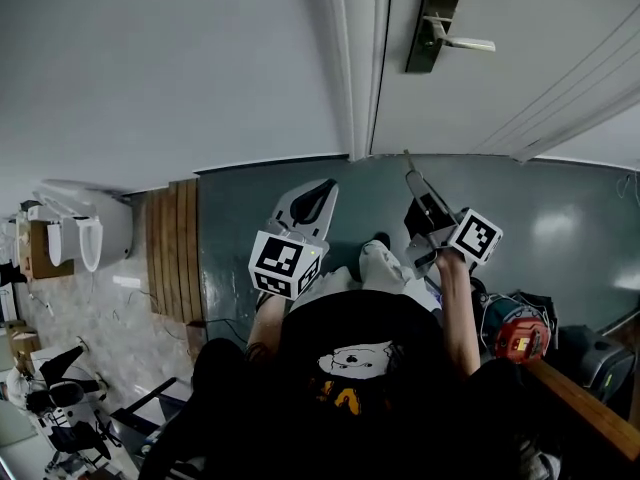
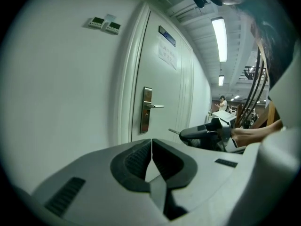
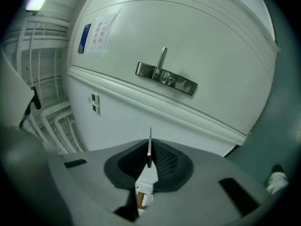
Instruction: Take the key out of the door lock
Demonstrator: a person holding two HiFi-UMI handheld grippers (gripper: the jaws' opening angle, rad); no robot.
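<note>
Currently: key (image 3: 150,136) pinched in right gripper (image 3: 149,155), blade pointing ahead toward lock (image 3: 165,78) (well apart); left gripper (image 2: 151,147) closed, empty.

The person is wearing a black short-sleeved T-shirt (image 1: 360,343) that is displaying a pale cartoon print (image 1: 352,360) with yellow lettering beneath it. The left gripper (image 1: 318,190) and the right gripper (image 1: 413,180) are each presenting a pale grey moulded plastic shell, with dark ribbed pads (image 2: 136,160) lining the front recess and dark rectangular slots in the upper face. The left gripper is carrying a white cube with black square markers (image 1: 285,263); a matching marker cube (image 1: 477,235) is sitting on the right gripper.
</note>
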